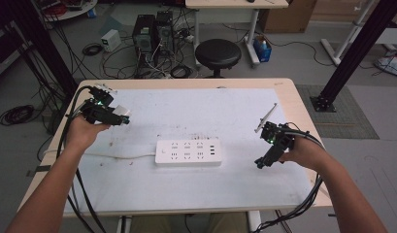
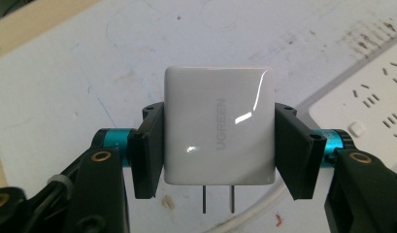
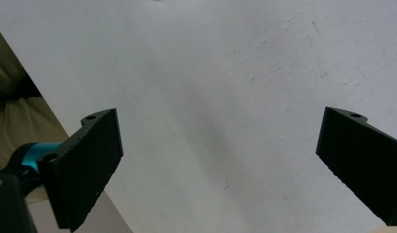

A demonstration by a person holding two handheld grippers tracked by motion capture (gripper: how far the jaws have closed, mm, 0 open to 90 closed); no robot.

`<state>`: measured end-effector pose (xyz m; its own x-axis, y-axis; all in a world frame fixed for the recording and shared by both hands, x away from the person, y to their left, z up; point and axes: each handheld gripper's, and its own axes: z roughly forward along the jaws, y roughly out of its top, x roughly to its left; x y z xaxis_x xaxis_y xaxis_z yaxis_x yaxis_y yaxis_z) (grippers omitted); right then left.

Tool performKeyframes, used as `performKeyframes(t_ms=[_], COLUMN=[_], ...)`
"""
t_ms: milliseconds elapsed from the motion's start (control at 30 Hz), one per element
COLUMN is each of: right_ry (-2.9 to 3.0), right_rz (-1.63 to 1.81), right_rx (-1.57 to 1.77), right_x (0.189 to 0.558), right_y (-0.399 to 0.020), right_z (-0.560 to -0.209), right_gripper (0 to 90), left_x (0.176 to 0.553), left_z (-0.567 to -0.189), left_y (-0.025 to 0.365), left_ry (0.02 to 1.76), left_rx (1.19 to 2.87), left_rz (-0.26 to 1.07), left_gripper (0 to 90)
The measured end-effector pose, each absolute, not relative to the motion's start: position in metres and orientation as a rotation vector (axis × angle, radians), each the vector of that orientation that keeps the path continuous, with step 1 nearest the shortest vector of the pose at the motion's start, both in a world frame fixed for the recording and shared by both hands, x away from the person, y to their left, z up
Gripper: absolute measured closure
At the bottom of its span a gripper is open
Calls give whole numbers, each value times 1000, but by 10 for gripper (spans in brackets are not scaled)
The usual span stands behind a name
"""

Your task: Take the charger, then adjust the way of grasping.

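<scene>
A white mat covers the wooden table in front of you, with a black stool and computer towers on the floor beyond its far edge. A white power strip lies flat near the mat's centre, its long axis running from 9 o'clock to 3 o'clock and its cord trailing off toward 9 o'clock.

Your left hand sits at about 10 o'clock from the strip, forearm angled in from the bottom left corner, wrist raised above the mat. The left gripper points toward 3 o'clock and is clenched on a white charger, 1 jaw pressed flat on each side of it. In the left gripper view, the charger's 2 prongs point back toward the camera and its smooth rear face points away; the lettering on it runs along the jaws' line.

Your right hand is at about 3 o'clock from the strip, near the mat's right edge. The right gripper tilts down toward 8 o'clock, its jaws spread wide and holding nothing, above bare mat.
</scene>
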<state>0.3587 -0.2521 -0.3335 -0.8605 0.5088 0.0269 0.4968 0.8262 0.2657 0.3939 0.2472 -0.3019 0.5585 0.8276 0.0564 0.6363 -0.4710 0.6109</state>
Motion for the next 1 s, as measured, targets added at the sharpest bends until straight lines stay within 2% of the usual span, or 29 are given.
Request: performKeyframes(t_ms=[233,300,600,1000], right_ry=[2950,2949,2937,2926], right_rz=[446,457,490,523], right_rx=[791,787,778,780], right_x=[355,356,353,349], right_y=[-250,-248,-244,-237], right_z=[-328,-328,-323,-320], right_gripper=[22,22,22,22], left_x=[374,364,343,334], left_z=[-293,-291,-283,-281], left_y=[243,240,233,221], left_ry=[999,911,693,558], left_rx=[2306,2337,2378,2398], left_rz=[453,410,413,386], left_gripper=[425,425,425,425])
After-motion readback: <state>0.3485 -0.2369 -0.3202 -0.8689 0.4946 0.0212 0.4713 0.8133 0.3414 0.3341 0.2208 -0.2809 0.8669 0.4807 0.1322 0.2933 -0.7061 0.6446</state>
